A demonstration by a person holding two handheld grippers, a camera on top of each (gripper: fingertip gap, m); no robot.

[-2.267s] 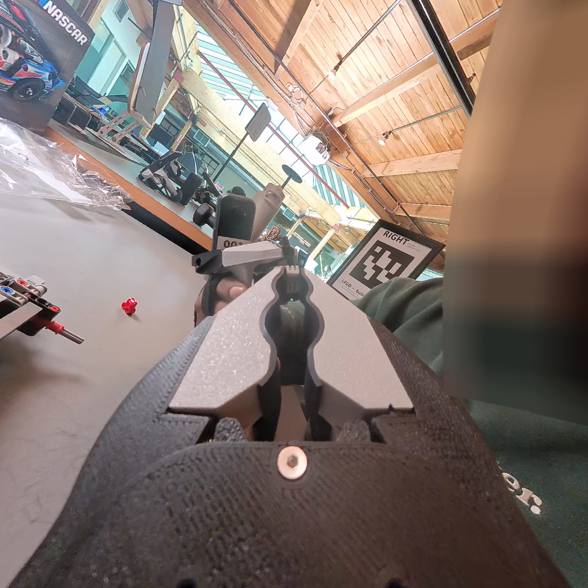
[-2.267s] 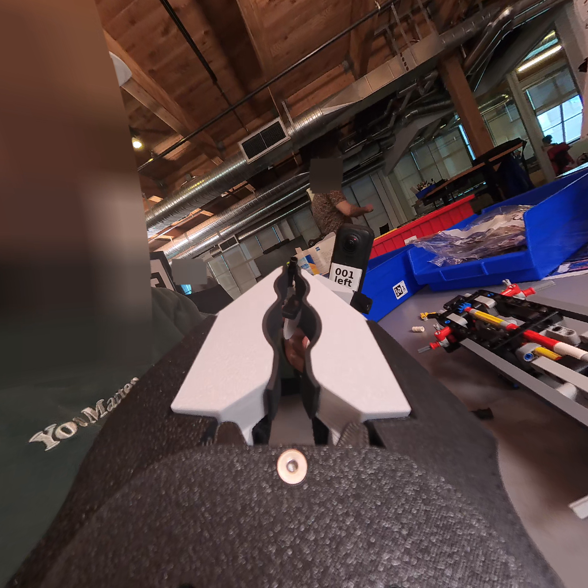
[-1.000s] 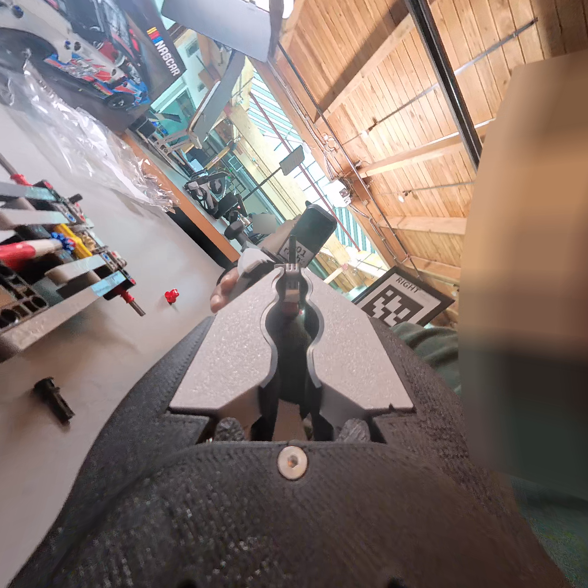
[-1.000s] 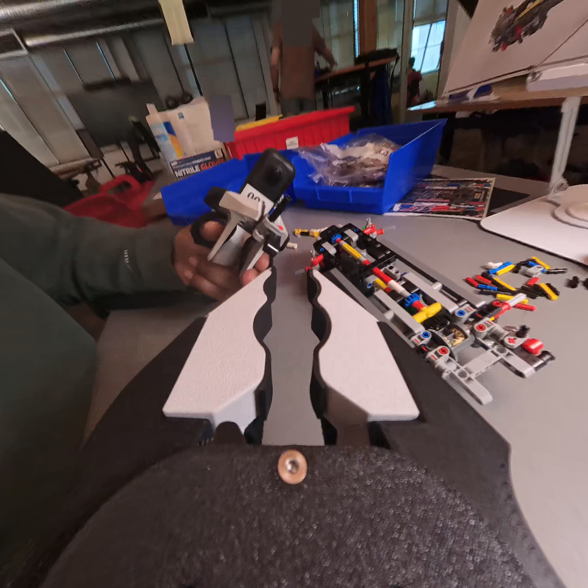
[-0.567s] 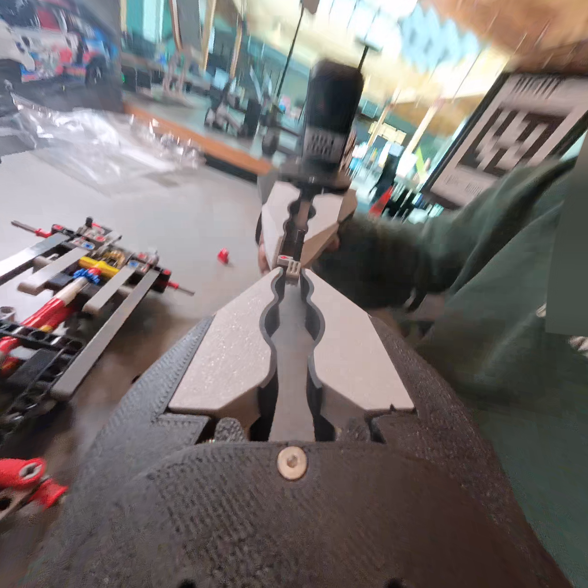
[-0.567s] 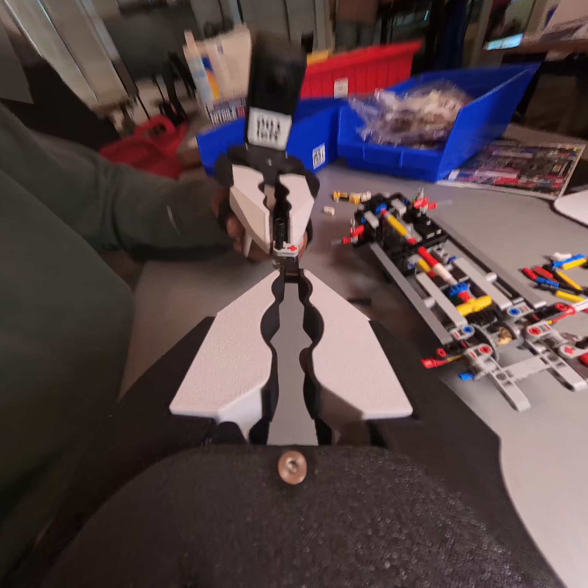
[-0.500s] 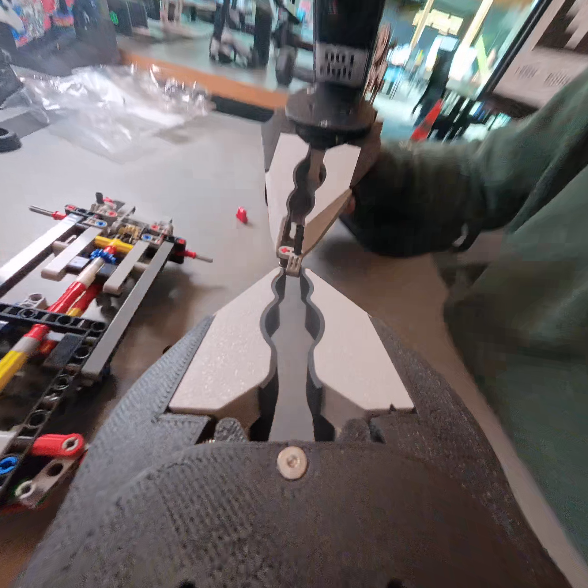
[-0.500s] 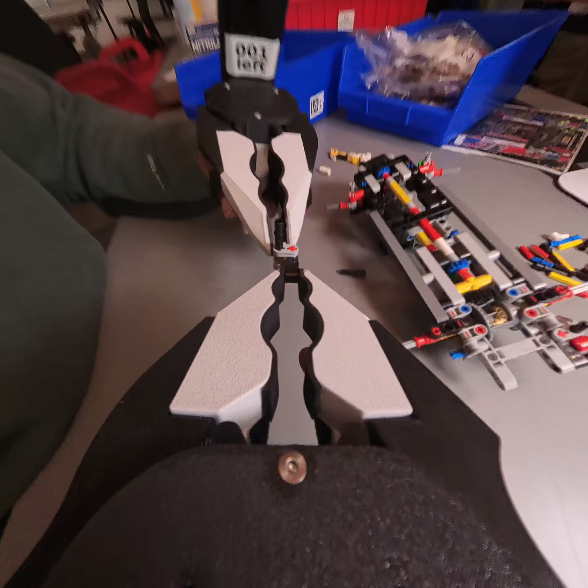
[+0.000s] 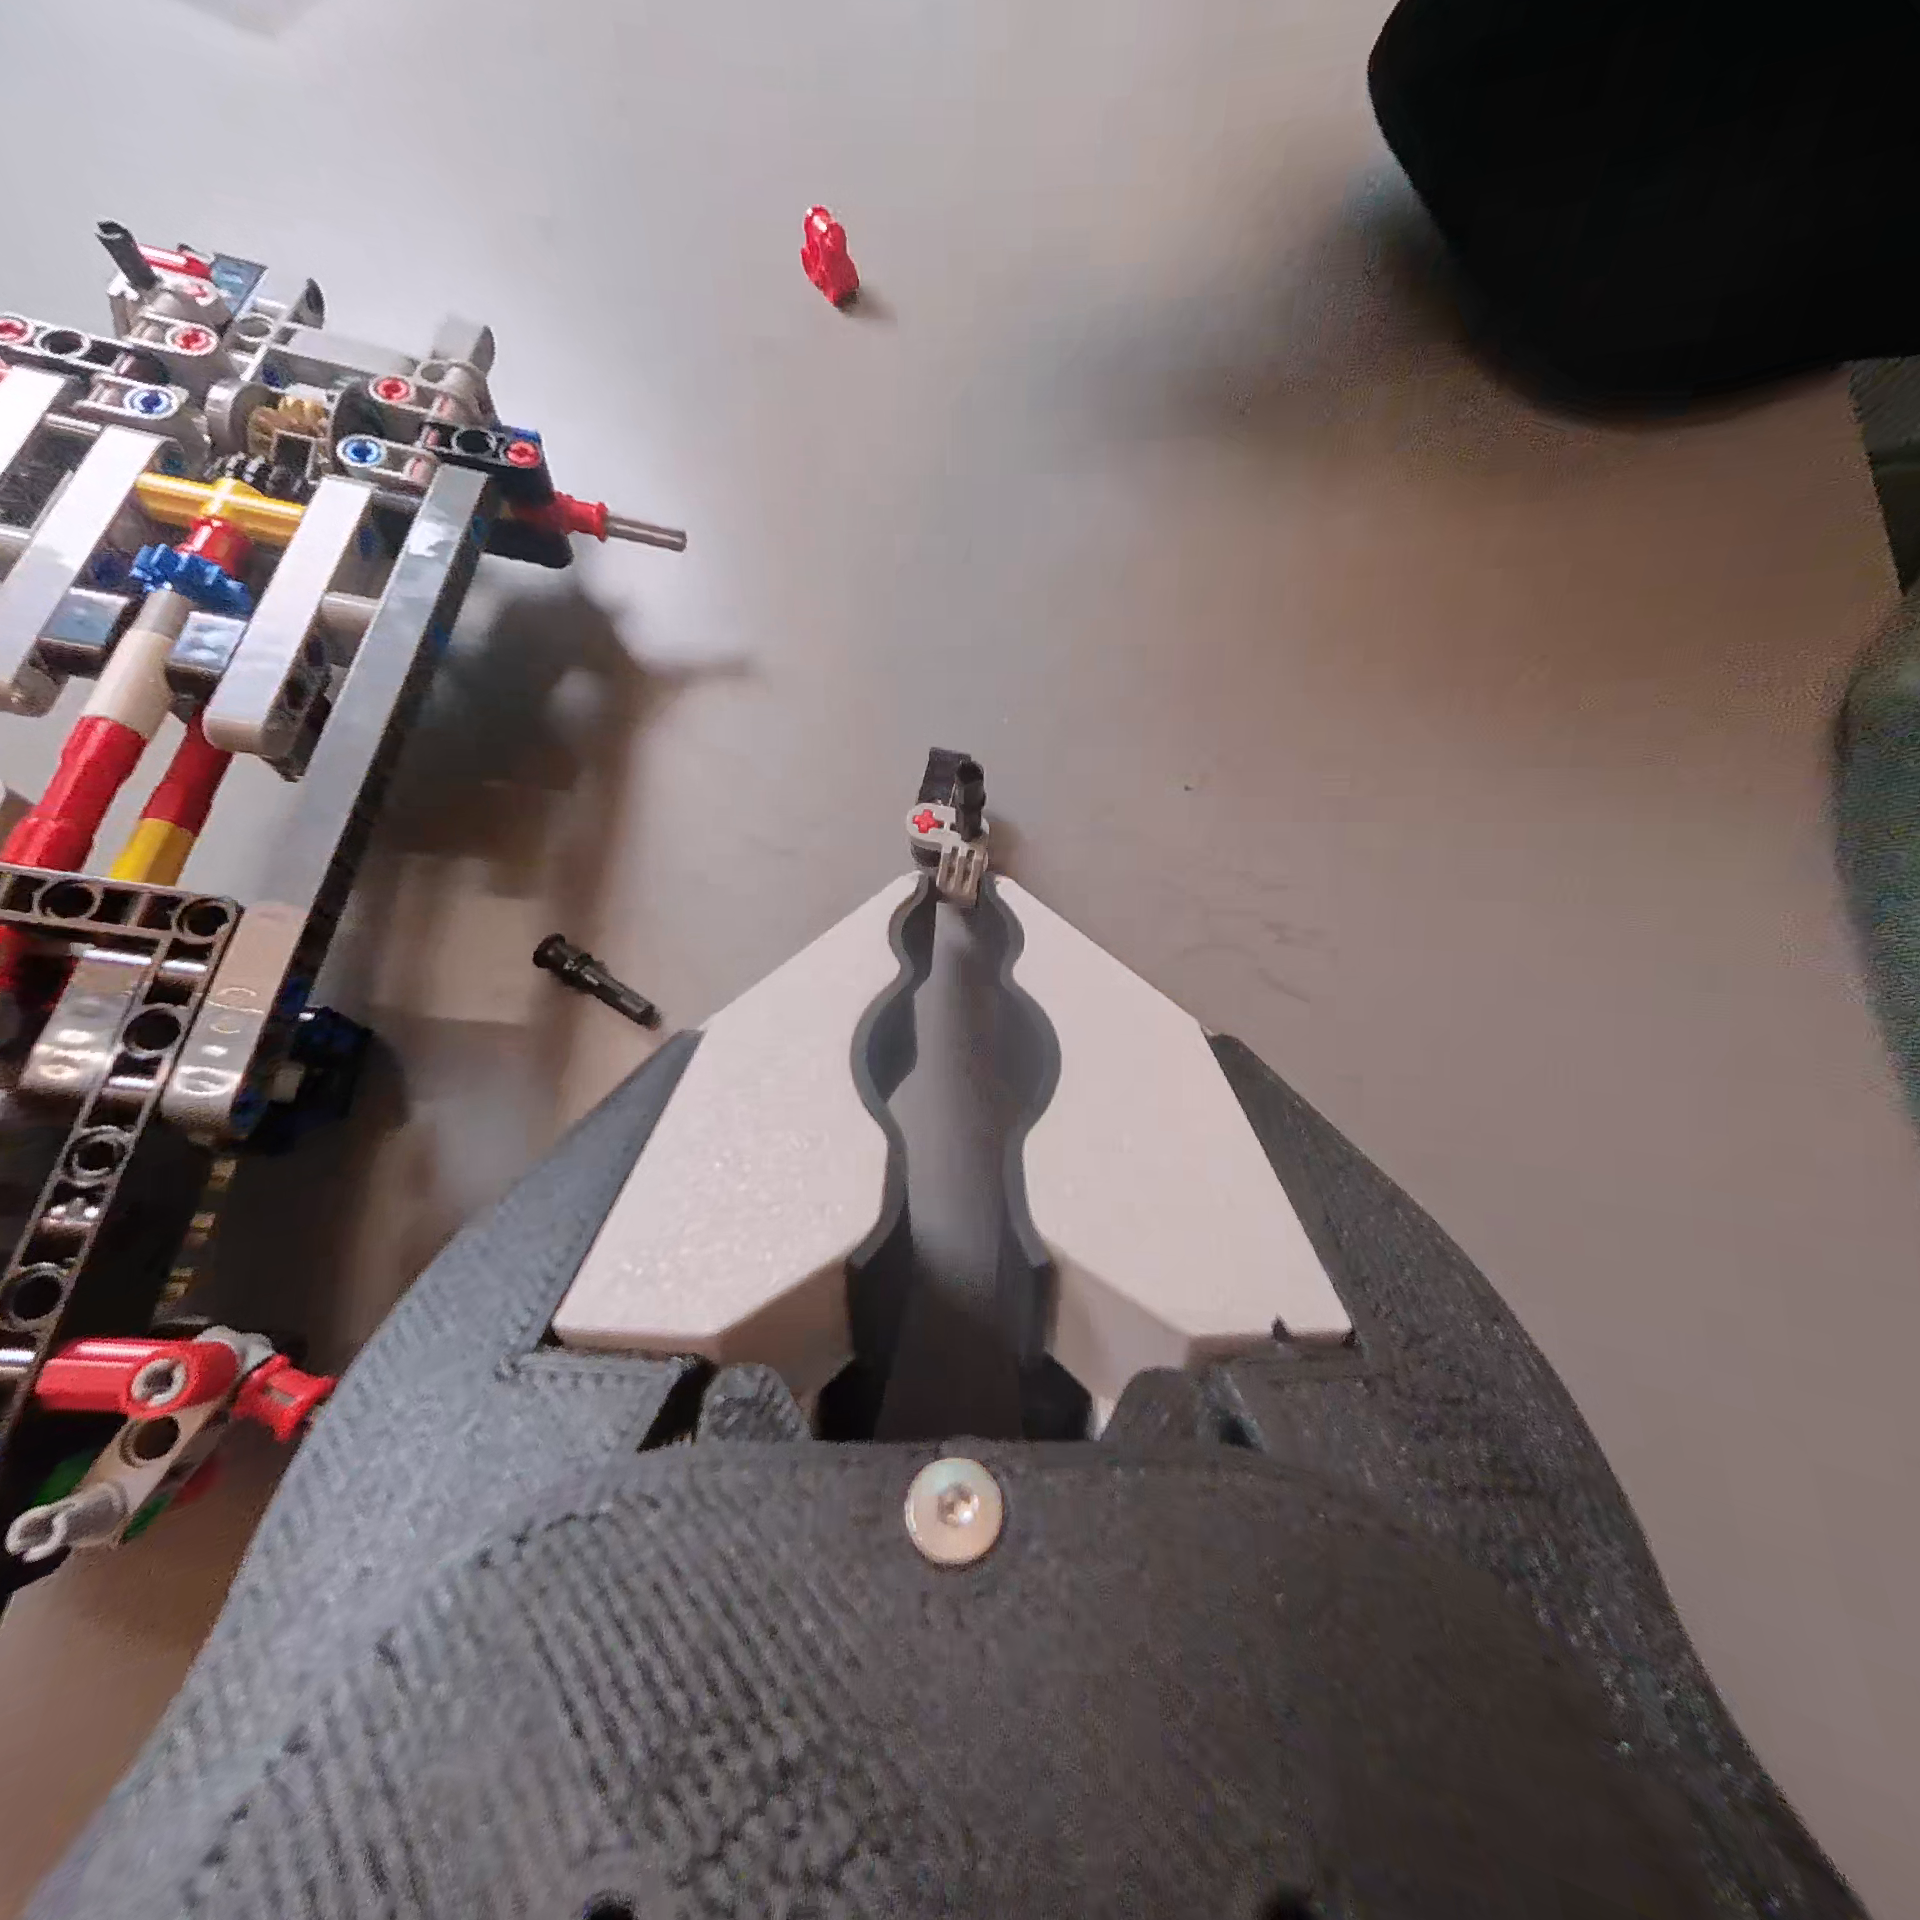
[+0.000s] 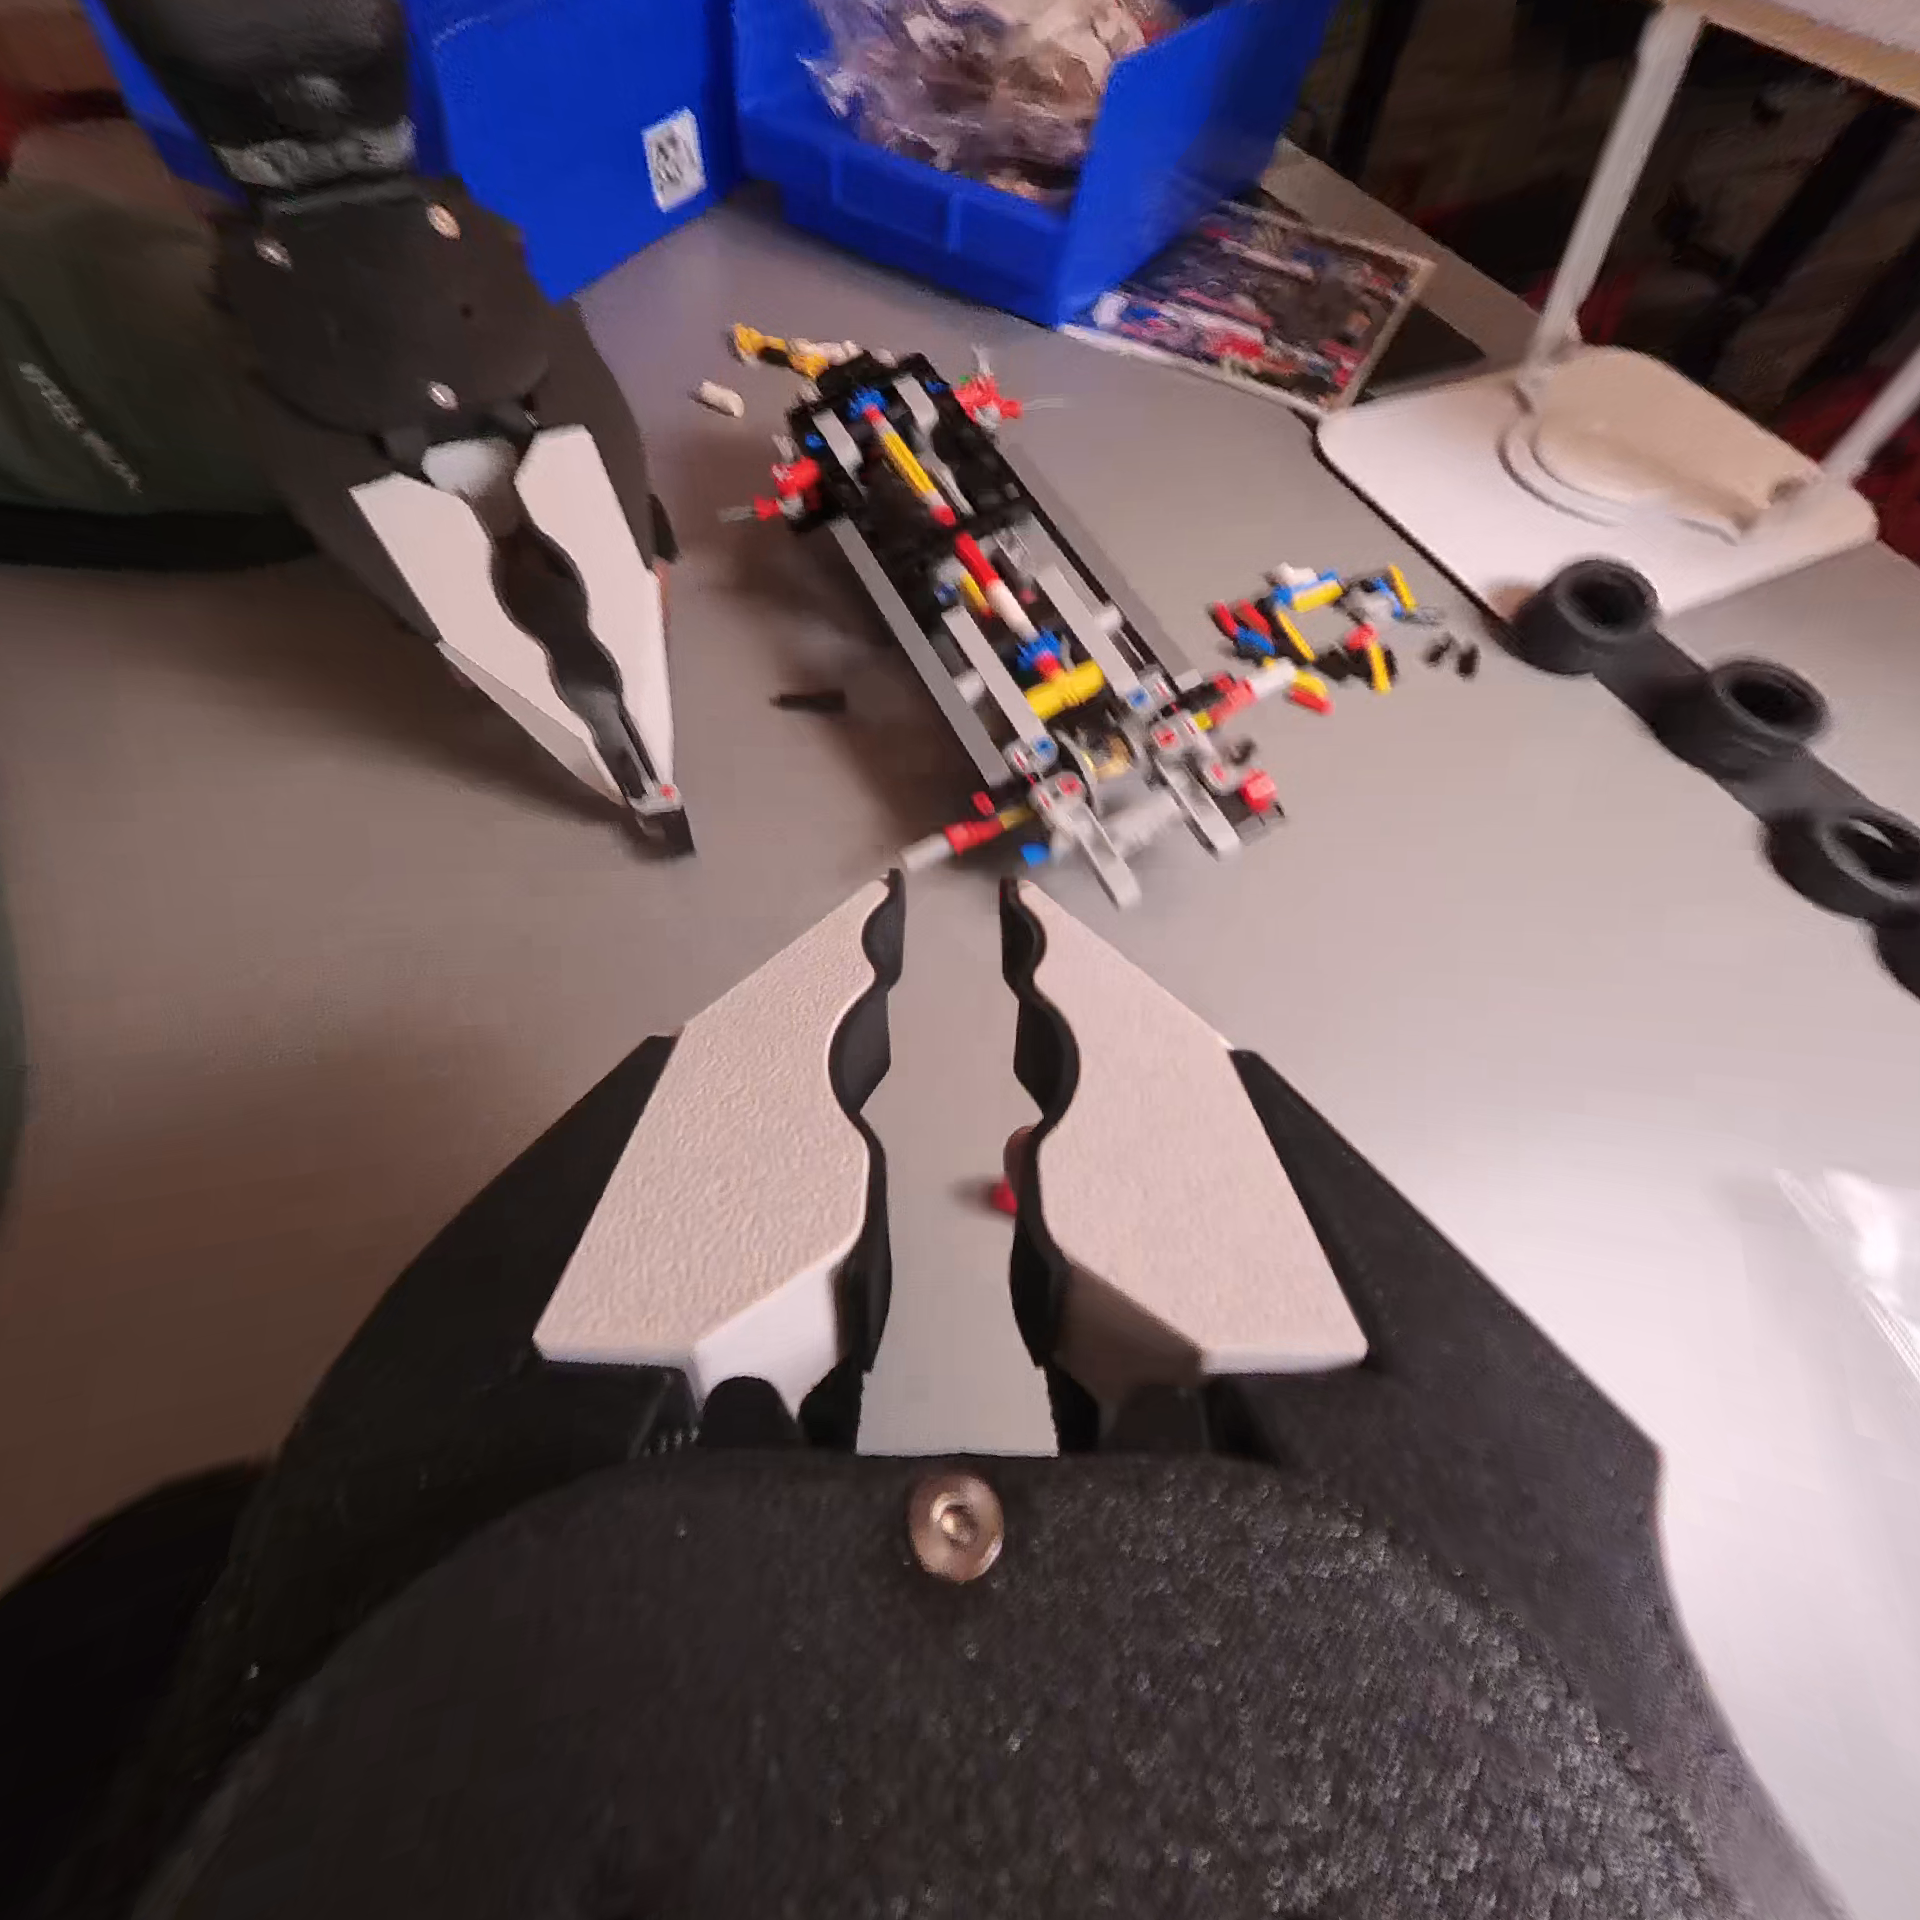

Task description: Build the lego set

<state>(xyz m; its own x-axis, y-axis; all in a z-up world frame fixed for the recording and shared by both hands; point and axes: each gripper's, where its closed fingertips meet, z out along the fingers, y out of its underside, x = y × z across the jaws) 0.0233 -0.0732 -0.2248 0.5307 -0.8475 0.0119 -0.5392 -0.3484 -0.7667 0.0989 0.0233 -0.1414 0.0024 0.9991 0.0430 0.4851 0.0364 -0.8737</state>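
Observation:
My left gripper [image 9: 951,883] is shut on a small grey connector [image 9: 940,836] with a red cross hole and a black pin in it, held low over the grey table. In the right wrist view the same gripper [image 10: 655,805] points down at the table with the piece [image 10: 665,805] at its tip. My right gripper [image 10: 948,883] is open and empty, its tips near the chassis end. The long lego chassis [image 10: 1013,623] of grey beams with red, yellow and blue parts lies mid-table; it also shows at the left of the left wrist view [image 9: 208,644].
A loose black pin [image 9: 594,980] and a red piece [image 9: 829,255] lie on the table. Small loose parts [image 10: 1320,634], black tyres [image 10: 1756,717], blue bins [image 10: 935,135], a booklet [image 10: 1257,301] and a white stand base [image 10: 1600,468] are around the chassis. Left tips to right tips: about 15 cm.
Both grippers tilted down toward the table. The right gripper let go of the black pin and pulled back, open. The left gripper keeps the connector, now with the pin in it.

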